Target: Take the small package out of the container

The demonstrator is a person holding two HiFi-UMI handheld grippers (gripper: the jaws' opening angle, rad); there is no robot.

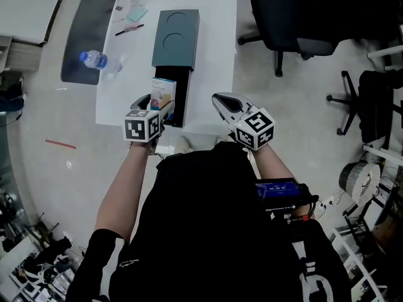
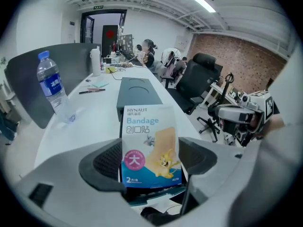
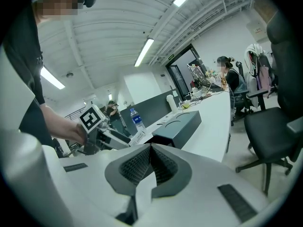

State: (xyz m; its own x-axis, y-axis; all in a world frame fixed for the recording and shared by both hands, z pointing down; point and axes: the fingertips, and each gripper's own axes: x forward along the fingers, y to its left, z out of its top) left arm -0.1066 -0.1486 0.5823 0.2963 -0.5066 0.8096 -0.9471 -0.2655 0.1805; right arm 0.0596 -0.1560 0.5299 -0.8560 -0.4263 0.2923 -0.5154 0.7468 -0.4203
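Observation:
A small bandage package [image 1: 163, 94] [image 2: 150, 145], white and blue with a cartoon print, stands upright between the jaws of my left gripper [image 1: 158, 104] [image 2: 150, 159], which is shut on it. It hangs just above the open black drawer end of the dark teal container [image 1: 175, 39] [image 2: 138, 91] [image 3: 178, 124] on the white table [image 1: 213, 55]. My right gripper [image 1: 219, 99] [image 3: 150, 161] is off the table's near right edge, jaws shut with nothing between them. In the right gripper view, the left gripper [image 3: 102, 135] shows at the left with the package.
A water bottle [image 1: 94, 60] [image 2: 51, 86] stands at the table's left edge next to a dark divider panel [image 1: 85, 30]. A pen and notes [image 1: 129, 29] lie at the far left of the table. Black office chairs [image 1: 283, 17] stand on the floor to the right.

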